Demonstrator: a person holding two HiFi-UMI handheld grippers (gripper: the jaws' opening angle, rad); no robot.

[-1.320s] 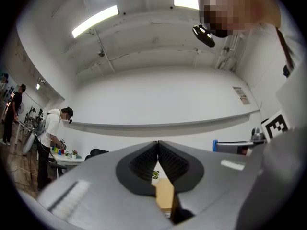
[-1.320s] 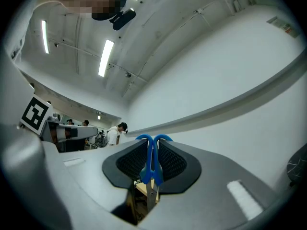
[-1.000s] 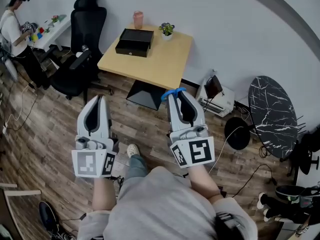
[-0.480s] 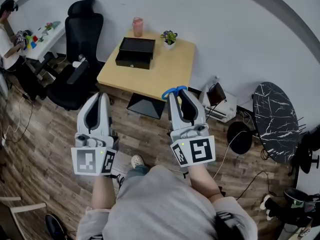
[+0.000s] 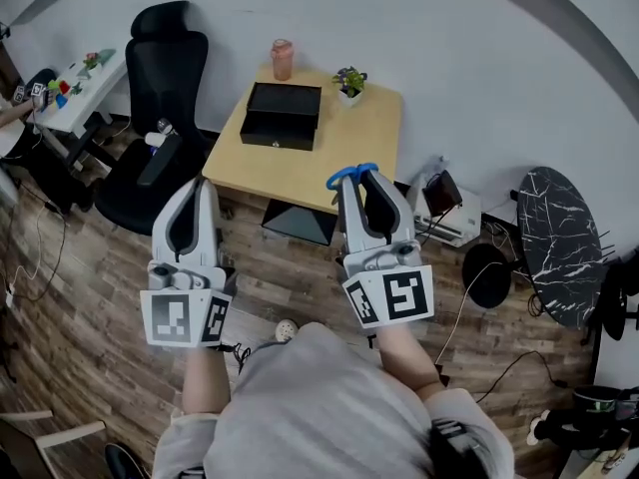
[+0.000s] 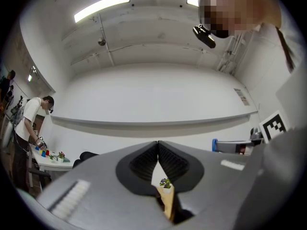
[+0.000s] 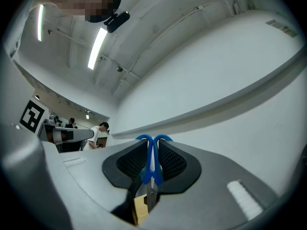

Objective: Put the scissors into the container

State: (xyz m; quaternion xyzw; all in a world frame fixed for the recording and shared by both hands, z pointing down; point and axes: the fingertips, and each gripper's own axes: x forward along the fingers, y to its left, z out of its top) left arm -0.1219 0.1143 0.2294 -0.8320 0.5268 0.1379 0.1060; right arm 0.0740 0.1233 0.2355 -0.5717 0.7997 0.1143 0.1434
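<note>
Left gripper (image 5: 204,184), jaws pressed together on nothing, and right gripper (image 5: 357,178), clamped on the blue-handled scissors (image 5: 337,177), now reach the near edge of the light wooden bench (image 5: 300,168), which lay farther ahead a second ago. The approach looks nearly done.

Count:
- two grippers
- one pair of scissors
- one black rectangular container (image 5: 284,115) toward the far edge
- one pink cup (image 5: 283,59)
- one potted plant (image 5: 349,83)

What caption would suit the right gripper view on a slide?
Blue-handled scissors clamped in the right tongs, handle loops poking past the tips.
</note>
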